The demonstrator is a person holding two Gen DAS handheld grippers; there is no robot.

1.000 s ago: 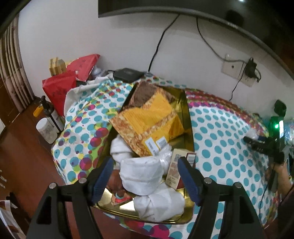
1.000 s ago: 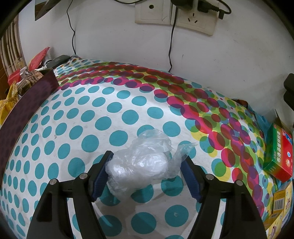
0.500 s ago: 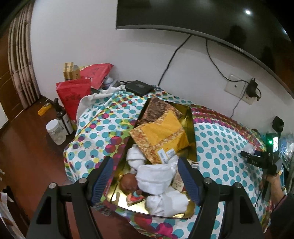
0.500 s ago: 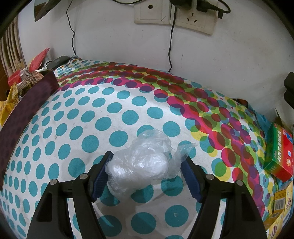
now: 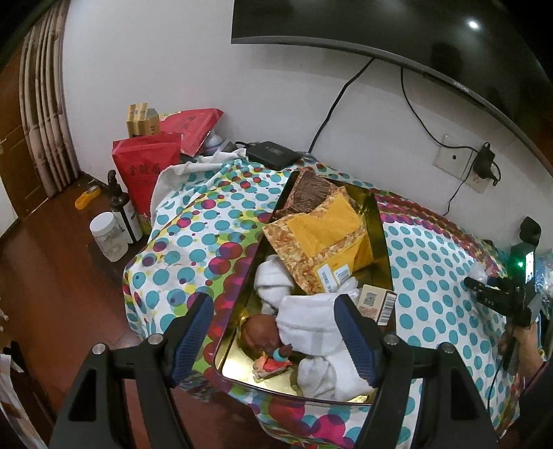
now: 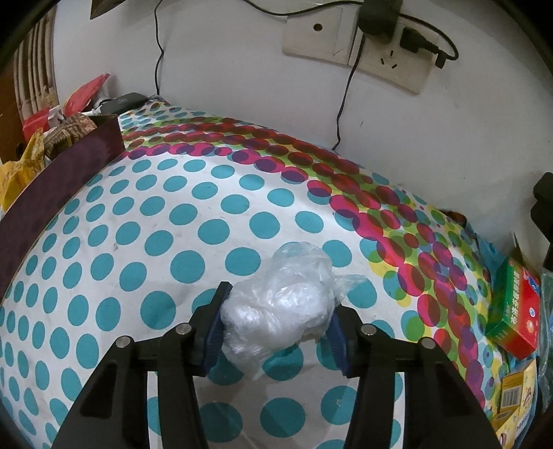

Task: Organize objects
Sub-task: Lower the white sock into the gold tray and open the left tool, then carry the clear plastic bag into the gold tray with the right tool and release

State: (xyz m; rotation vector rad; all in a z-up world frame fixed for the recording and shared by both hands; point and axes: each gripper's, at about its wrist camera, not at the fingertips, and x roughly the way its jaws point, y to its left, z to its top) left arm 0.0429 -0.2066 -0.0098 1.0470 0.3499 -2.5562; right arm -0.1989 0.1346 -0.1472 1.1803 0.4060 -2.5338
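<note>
Right wrist view: right gripper (image 6: 276, 323) has just been closing, pads now pinching crumpled plastic bag (image 6: 281, 304) on dotted tablecloth (image 6: 138, 241), near edge. Light, soft, slippery; likely best gripped across its bunched middle. Left gripper (image 5: 274, 331) wide open, empty, above gold tray (image 5: 380, 221).

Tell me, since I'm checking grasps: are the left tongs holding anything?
No; the left tongs stand wide open above the gold tin, gripping nothing.

The room is dim, both pictures bend round with black corners, and a lamp glints on the dark flat screen (image 5: 397, 31).
</note>
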